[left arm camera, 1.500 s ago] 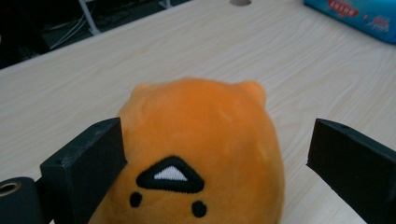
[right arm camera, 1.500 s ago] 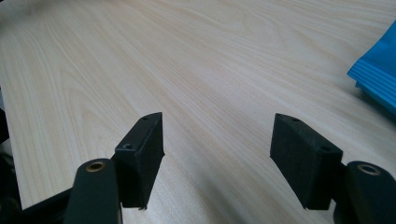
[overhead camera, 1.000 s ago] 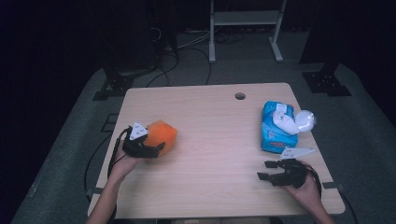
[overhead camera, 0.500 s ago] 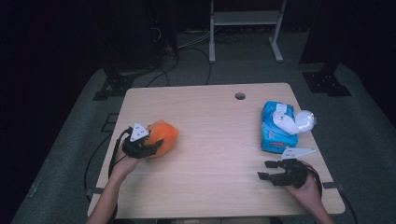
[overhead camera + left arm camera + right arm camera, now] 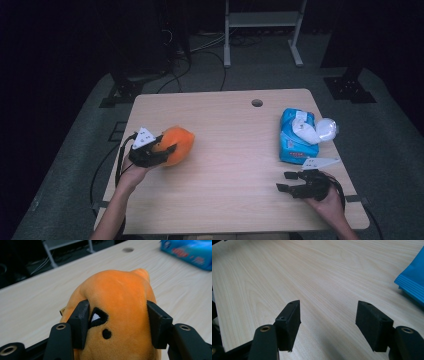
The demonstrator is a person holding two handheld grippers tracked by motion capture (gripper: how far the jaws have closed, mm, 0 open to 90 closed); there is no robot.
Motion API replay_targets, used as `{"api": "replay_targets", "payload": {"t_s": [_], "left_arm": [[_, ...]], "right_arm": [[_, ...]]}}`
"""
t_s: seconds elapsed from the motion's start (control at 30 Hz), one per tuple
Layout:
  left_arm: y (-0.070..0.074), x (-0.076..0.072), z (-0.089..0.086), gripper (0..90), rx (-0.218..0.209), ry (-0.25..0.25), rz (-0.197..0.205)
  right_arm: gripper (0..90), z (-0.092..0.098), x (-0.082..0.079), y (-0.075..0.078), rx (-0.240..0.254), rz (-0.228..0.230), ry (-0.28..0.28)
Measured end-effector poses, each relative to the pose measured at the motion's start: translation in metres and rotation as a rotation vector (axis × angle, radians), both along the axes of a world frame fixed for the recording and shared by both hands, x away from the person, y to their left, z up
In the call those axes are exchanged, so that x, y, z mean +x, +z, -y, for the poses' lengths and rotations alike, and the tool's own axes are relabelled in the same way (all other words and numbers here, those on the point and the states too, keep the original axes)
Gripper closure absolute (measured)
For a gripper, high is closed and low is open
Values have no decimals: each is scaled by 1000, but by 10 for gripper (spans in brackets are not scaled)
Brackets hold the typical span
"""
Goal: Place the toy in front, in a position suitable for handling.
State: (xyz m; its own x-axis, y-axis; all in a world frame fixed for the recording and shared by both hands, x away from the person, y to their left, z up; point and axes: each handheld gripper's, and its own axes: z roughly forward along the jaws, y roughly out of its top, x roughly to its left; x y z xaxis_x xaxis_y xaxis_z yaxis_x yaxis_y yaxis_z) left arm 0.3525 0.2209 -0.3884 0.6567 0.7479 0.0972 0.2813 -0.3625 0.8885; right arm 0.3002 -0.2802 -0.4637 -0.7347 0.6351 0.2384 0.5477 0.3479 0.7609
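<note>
Half-hidden orange plush toy (image 5: 120, 315), left gripper (image 5: 117, 325) clamped

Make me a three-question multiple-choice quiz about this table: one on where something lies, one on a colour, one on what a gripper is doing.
1. Where does the blue packet lie on the table, seen from above?
A. right side
B. left side
C. the near edge's middle

2. What colour is the plush toy?
A. green
B. orange
C. white

3. What state is the left gripper in?
A. open above bare wood
B. shut on the plush toy
C. lying flat on the packet

Answers: 1 A, the high view shows the packet at the right. 2 B, its fur is plainly orange. 3 B, both jaws press into the toy's sides.
</note>
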Motion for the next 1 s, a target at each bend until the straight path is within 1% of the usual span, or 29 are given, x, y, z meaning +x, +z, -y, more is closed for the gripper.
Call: {"api": "replay_targets", "payload": {"t_s": [0.07,0.1,0.13,0.17,0.2,0.23,0.27,0.33,0.37,0.4,0.43,0.47,0.53,0.57,0.6,0.63,0.67,0.7,0.73,0.77,0.8,0.83,0.87,0.9,0.93,0.97,1.0], "left_arm": [[9,-4,11,440,-9,-41,21],[17,-8,23,440,-16,-82,37],[17,-8,23,440,-16,-82,37],[23,-11,36,440,-23,-123,51],[23,-11,36,440,-23,-123,51],[27,-14,49,440,-36,-166,57],[27,-14,49,440,-36,-166,57],[29,-17,69,440,-48,-220,60],[29,-18,75,440,-47,-237,57],[29,-18,75,440,-47,-237,57],[28,-20,89,440,-43,-268,56],[28,-20,89,440,-43,-268,56],[24,-22,102,440,-38,-299,51],[19,-23,114,439,-22,-337,40],[19,-23,114,439,-22,-337,40],[13,-25,125,439,-2,-365,38],[13,-25,125,439,-2,-365,38],[3,-26,134,439,2,-390,21],[3,-26,134,438,2,-390,21],[-3,-27,139,438,1,-404,8],[-7,-28,141,438,10,-410,2],[-17,-30,147,437,20,-425,-13],[-17,-30,147,436,20,-425,-13],[-26,-32,151,435,32,-449,-25],[-26,-32,151,433,32,-449,-25],[-33,-33,154,430,49,-462,-27],[-33,-33,154,426,49,-462,-27]], "right_arm": [[355,1,0,0,3,-1,-3],[357,2,0,0,7,0,-5],[357,2,0,0,7,0,-5],[358,4,0,1,14,-1,-9],[358,4,0,1,14,-1,-9],[357,6,0,1,20,-2,-13],[357,6,0,1,20,-2,-13],[357,9,1,2,35,-1,-20],[357,11,1,2,40,-1,-23],[357,11,1,2,40,-1,-23],[357,13,1,2,47,0,-27],[357,13,1,2,47,0,-27],[357,16,0,3,58,2,-35],[357,17,0,4,59,3,-36],[357,18,0,4,63,4,-40],[358,19,0,4,65,6,-43],[358,19,0,4,65,6,-43],[357,21,-1,5,70,10,-48],[357,21,-1,5,70,10,-48],[357,23,-1,6,72,15,-48],[357,24,-1,7,74,14,-53],[357,26,-2,7,79,19,-58],[357,26,-2,7,79,19,-58],[357,28,-2,9,82,28,-61],[357,28,-2,9,82,28,-61],[357,30,-2,10,87,33,-71],[357,30,-2,10,87,33,-71]]}}
